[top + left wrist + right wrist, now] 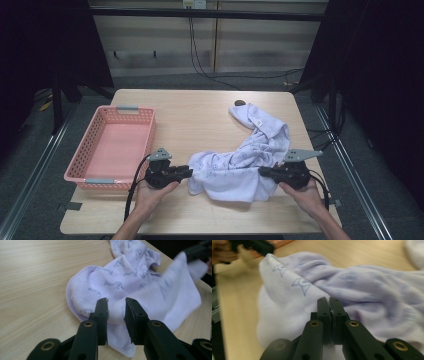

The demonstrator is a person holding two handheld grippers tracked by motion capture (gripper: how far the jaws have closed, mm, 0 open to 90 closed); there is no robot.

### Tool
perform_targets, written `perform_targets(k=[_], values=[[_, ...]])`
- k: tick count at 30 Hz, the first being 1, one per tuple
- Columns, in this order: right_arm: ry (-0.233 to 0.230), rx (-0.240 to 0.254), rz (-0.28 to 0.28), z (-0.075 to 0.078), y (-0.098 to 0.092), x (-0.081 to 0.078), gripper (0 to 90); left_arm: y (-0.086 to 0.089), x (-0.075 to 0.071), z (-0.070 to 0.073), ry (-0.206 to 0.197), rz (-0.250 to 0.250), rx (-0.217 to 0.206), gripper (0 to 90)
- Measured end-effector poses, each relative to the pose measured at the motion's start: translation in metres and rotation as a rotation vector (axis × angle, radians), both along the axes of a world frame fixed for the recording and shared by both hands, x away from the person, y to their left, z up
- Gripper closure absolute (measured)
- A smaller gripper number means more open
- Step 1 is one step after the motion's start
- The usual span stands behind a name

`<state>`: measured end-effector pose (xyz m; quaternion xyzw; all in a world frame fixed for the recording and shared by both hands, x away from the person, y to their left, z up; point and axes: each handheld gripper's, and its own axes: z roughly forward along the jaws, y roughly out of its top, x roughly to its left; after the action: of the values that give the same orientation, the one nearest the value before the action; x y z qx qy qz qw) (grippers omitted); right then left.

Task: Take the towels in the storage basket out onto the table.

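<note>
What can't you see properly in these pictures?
- Small dark thing, high view: too small to name, partly behind the towel.
- Prints on the towel, right gripper view: blurred.
- Left gripper, its own view: whether the jaws pinch the cloth is unclear.
- Basket floor near its front wall, high view: hidden by the wall.

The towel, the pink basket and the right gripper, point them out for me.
towel (235, 167), high view, on the bunched middle of the cloth.
pink basket (148, 131), high view, on its right wall.
right gripper (329, 301), right gripper view, at the tips shut on the towel's edge.
</note>
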<state>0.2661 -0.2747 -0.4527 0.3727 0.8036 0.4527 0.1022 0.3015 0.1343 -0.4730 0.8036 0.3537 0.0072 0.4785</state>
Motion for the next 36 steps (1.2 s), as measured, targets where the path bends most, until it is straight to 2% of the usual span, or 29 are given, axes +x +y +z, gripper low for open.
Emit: perform_targets(k=[1, 2, 3, 4, 5, 6, 8, 10, 11, 13, 14, 16, 18, 21, 23, 24, 25, 26, 27, 28, 30, 31, 32, 33, 34, 36], values=[[0.007, -0.008, -0.013, -0.002, -0.003, 0.005, 88.7, -0.002, 0.0, -0.001, 0.0, -0.002, 0.01, 72.7], [0.007, -0.036, -0.042, -0.006, -0.007, 0.01, 88.6, -0.003, 0.0, -0.002, 0.009, -0.006, 0.008, 72.2], [0.023, -0.039, -0.057, -0.011, -0.01, 0.015, 88.5, -0.004, -0.001, -0.002, 0.016, -0.011, -0.001, 71.0], [0.037, -0.053, -0.067, -0.016, -0.012, 0.019, 88.2, -0.004, -0.002, -0.002, 0.012, -0.021, 0.01, 69.5], [0.041, -0.088, -0.089, -0.022, -0.012, 0.023, 87.1, -0.005, -0.004, -0.002, 0.01, -0.029, 0.019, 68.1], [0.06, -0.088, -0.105, -0.027, -0.013, 0.025, 83.6, -0.005, -0.006, -0.002, 0.011, -0.04, 0.031, 67.0], [0.087, -0.094, -0.122, -0.032, -0.014, 0.026, 69.9, -0.004, -0.011, -0.005, 0.013, -0.054, 0.053, 65.7], [0.072, -0.08, -0.118, -0.028, -0.017, 0.02, 63.4, -0.002, -0.014, -0.01, 0.023, -0.101, 0.059, 64.4], [0.061, -0.075, -0.125, -0.025, -0.018, 0.017, 58.5, -0.003, -0.015, -0.012, 0.018, -0.108, 0.078, 64.2], [0.038, -0.034, -0.141, -0.016, -0.023, 0.006, 56.9, -0.004, -0.014, -0.015, 0.021, -0.116, 0.083, 63.3], [0.026, -0.006, -0.136, -0.01, -0.025, -0.002, 57.5, -0.005, -0.014, -0.016, 0.017, -0.11, 0.09, 62.4], [0.021, 0.014, -0.094, -0.007, -0.024, -0.013, 60.9, -0.008, -0.012, -0.019, 0.03, -0.129, 0.091, 61.5], [0.041, 0.019, -0.02, -0.009, -0.018, -0.024, 62.3, -0.012, -0.011, -0.023, 0.027, -0.126, 0.128, 59.4], [0.063, -0.049, 0.005, -0.022, -0.005, -0.026, 56.0, -0.017, -0.01, -0.026, 0.021, -0.143, 0.145, 56.1], [0.066, -0.1, -0.01, -0.03, -0.002, -0.019, 51.9, -0.022, -0.012, -0.026, 0.01, -0.16, 0.146, 56.2], [0.076, -0.106, -0.01, -0.033, -0.002, -0.015, 50.5, -0.025, -0.013, -0.027, 0.008, -0.169, 0.167, 56.2], [0.082, -0.112, -0.015, -0.036, -0.003, -0.013, 48.6, -0.028, -0.015, -0.027, -0.021, -0.159, 0.189, 56.8], [0.095, -0.128, -0.007, -0.04, -0.002, -0.012, 48.2, -0.03, -0.016, -0.026, -0.023, -0.157, 0.202, 58.4], [0.089, -0.149, -0.004, -0.043, -0.001, -0.012, 48.2, -0.03, -0.016, -0.026, -0.046, -0.156, 0.225, 60.6], [0.077, -0.163, -0.003, -0.044, 0.001, -0.014, 48.2, -0.03, -0.017, -0.026, -0.076, -0.156, 0.241, 67.3], [0.061, -0.19, -0.003, -0.044, 0.003, -0.016, 51.5, -0.028, -0.018, -0.026, -0.101, -0.168, 0.277, 79.7], [0.05, -0.207, -0.005, -0.045, 0.005, -0.018, 54.8, -0.027, -0.019, -0.025, -0.088, -0.164, 0.272, 85.1], [0.049, -0.217, -0.007, -0.044, 0.006, -0.021, 64.1, -0.026, -0.019, -0.025, -0.083, -0.161, 0.271, 87.1], [0.053, -0.213, -0.01, -0.043, 0.005, -0.022, 72.5, -0.024, -0.019, -0.024, -0.062, -0.155, 0.27, 87.9], [0.063, -0.2, -0.015, -0.042, 0.003, -0.023, 78.6, -0.021, -0.019, -0.024, -0.047, -0.149, 0.255, 88.3], [0.068, -0.172, -0.023, -0.04, -0.003, -0.023, 82.9, -0.011, -0.017, -0.023, -0.01, -0.145, 0.202, 88.4]])
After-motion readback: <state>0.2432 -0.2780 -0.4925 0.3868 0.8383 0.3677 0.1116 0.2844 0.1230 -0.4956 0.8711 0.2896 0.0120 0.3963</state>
